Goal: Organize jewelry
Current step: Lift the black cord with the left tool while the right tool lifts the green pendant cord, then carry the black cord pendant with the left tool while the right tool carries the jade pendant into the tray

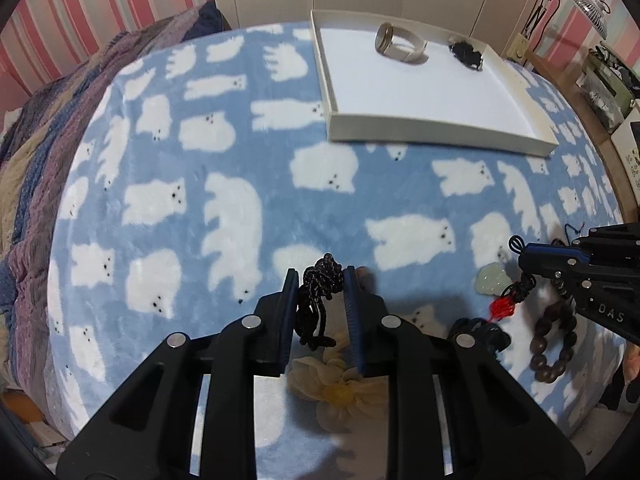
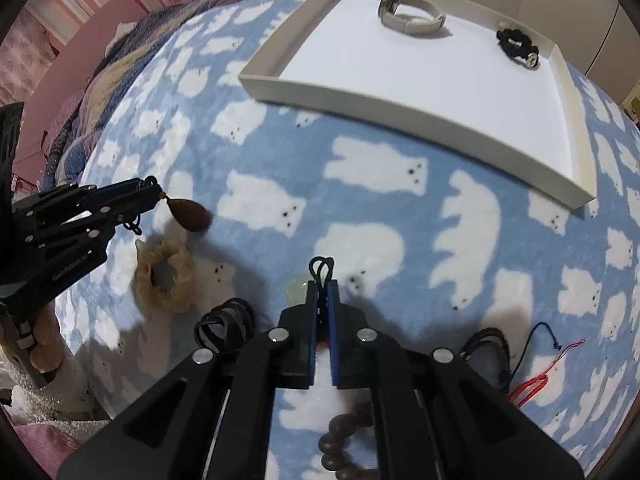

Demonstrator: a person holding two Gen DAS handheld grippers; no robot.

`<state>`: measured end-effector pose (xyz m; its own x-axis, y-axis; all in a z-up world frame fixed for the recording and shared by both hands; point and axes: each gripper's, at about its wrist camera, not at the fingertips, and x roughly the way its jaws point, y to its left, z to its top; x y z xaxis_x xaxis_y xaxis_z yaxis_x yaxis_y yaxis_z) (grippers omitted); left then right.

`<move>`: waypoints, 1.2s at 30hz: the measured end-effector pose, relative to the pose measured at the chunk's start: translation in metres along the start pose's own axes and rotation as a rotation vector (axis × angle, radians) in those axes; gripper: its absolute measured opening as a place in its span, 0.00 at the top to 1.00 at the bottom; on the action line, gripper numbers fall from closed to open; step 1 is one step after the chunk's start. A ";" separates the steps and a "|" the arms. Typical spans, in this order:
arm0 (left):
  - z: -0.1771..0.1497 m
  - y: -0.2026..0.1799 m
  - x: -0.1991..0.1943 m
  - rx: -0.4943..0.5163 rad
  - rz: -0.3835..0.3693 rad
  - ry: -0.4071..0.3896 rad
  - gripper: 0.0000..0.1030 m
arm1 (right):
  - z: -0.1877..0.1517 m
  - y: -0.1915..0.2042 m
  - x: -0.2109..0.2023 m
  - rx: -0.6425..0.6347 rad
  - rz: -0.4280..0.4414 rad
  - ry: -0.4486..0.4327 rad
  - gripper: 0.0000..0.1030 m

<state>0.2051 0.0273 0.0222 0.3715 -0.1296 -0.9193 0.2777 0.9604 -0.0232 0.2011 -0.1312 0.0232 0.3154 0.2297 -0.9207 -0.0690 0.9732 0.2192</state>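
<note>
Both cords pinched, tray ahead.
Left tongs (image 1: 320,280) grip the black cord necklace (image 1: 318,300), right tongs (image 2: 323,292) clamp the jade pendant's cord (image 2: 320,270); lift clear (pendants swing) before crossing to the white tray (image 1: 440,134).

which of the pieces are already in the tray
Two: the beige watch near the tray's far edge and the small black piece in its far right corner. Everything else lies on the blanket.

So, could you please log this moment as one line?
left gripper: shut on black cord | right gripper: shut on pendant cord | white tray: watch, black scrunchie
</note>
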 end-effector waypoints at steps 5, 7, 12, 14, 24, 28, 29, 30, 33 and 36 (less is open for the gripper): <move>0.009 -0.015 -0.011 0.014 0.006 -0.022 0.79 | 0.003 -0.007 -0.013 0.001 -0.006 -0.040 0.96; 0.015 -0.023 -0.019 0.024 0.006 -0.039 0.79 | 0.005 -0.011 -0.019 0.006 -0.011 -0.058 0.97; 0.029 -0.039 -0.034 0.042 0.009 -0.073 0.79 | 0.012 -0.024 -0.037 0.022 -0.033 -0.107 0.97; 0.036 -0.045 -0.039 0.050 0.010 -0.085 0.79 | 0.017 -0.030 -0.044 0.031 -0.043 -0.128 0.97; 0.101 -0.063 -0.032 0.018 0.017 -0.111 0.79 | 0.071 -0.058 -0.085 0.069 -0.146 -0.255 0.97; 0.134 -0.065 -0.015 -0.013 -0.002 -0.113 0.79 | 0.104 -0.076 -0.079 0.100 -0.207 -0.271 0.97; 0.142 -0.064 -0.010 -0.021 -0.005 -0.113 0.79 | 0.115 -0.082 -0.073 0.112 -0.223 -0.272 0.97; 0.153 -0.063 -0.003 -0.022 -0.004 -0.111 0.79 | 0.124 -0.087 -0.068 0.118 -0.234 -0.275 0.97; 0.180 -0.058 0.018 -0.034 0.017 -0.116 0.79 | 0.151 -0.101 -0.052 0.137 -0.281 -0.283 0.97; 0.199 -0.055 0.036 -0.029 0.033 -0.125 0.79 | 0.175 -0.115 -0.034 0.165 -0.281 -0.274 0.97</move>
<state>0.3796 -0.0799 0.0686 0.4881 -0.1261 -0.8636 0.2384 0.9711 -0.0071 0.3637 -0.2516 0.0854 0.5419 -0.0759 -0.8370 0.2006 0.9788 0.0411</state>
